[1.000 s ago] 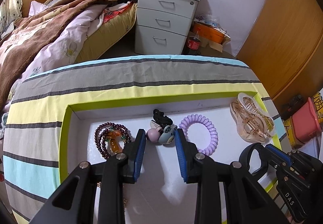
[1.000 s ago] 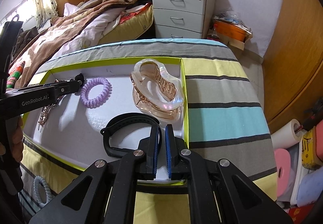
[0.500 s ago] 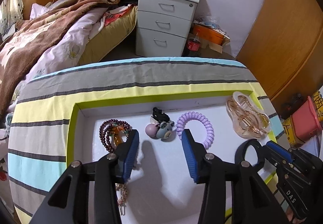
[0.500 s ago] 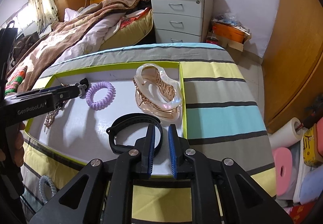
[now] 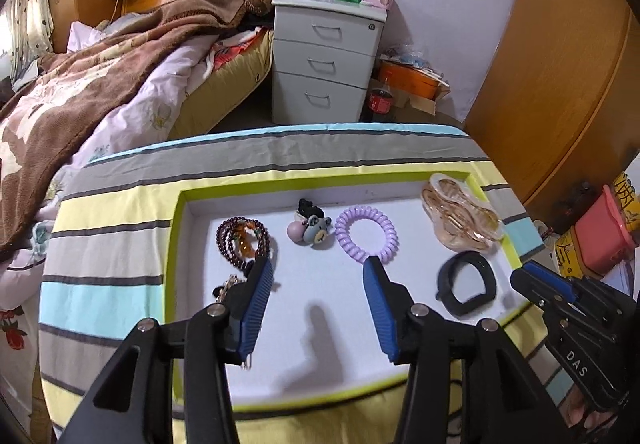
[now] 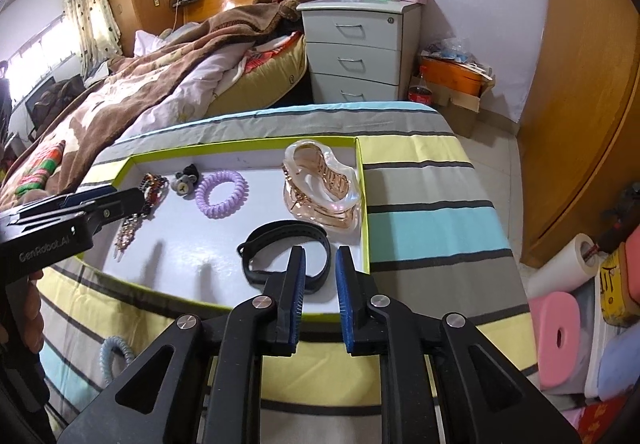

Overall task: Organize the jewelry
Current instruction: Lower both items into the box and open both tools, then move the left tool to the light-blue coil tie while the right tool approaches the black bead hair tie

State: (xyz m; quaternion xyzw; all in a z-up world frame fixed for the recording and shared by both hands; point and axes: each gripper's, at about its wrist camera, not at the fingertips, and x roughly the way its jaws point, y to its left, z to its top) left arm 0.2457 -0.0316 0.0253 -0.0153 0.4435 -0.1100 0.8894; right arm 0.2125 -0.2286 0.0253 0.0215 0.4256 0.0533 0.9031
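Both grippers hang over the white tray (image 5: 408, 200) on the striped cloth (image 5: 120, 212). The left gripper (image 5: 318, 276) gapes wide, holding nothing. The right gripper (image 6: 319, 264) is parted a little — empty, its tips above the black band (image 6: 286, 252). In the tray lie beads (image 5: 242, 242), a bear clip (image 5: 314, 228), a purple coil tie (image 5: 366, 234) and a clear claw clip (image 5: 460, 216) — all apart.

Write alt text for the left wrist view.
The open left gripper hovers over a white, green-rimmed tray holding a dark bead bracelet, a bear hair tie, a purple coil tie, a clear claw clip and a black band. The right gripper enters from the right.
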